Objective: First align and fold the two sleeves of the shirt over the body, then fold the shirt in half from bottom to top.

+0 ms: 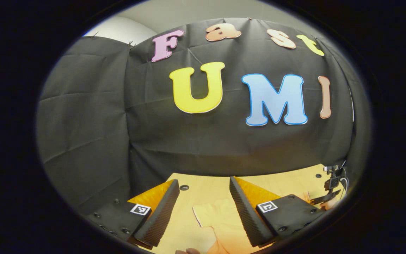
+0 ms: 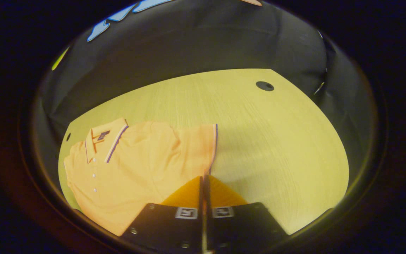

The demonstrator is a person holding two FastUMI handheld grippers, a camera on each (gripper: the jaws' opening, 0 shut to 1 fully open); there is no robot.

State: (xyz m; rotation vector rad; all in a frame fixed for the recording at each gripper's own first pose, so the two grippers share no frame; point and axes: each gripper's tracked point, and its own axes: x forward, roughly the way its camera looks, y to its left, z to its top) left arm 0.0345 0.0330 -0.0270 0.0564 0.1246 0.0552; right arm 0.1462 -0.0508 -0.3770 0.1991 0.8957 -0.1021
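Observation:
An orange polo shirt (image 2: 143, 165) lies face up on the wooden table (image 2: 266, 141), its collar (image 2: 100, 141) toward the left of the right gripper view. Its sleeve (image 2: 199, 148), with a dark-striped hem, stretches out to the right. My right gripper (image 2: 204, 178) is shut on the lower corner of that sleeve hem. In the left gripper view, my left gripper (image 1: 203, 181) stands open above the table (image 1: 206, 192). A pale orange piece of the shirt (image 1: 217, 218) lies flat between and below its fingers, untouched.
Round holes sit in the tabletop (image 2: 264, 85) (image 1: 184, 187). The black cloth wall (image 1: 224, 141) closes off the table's far edge. The other gripper (image 1: 331, 187) and a hand show far off at the right edge. Bare wood spreads right of the sleeve.

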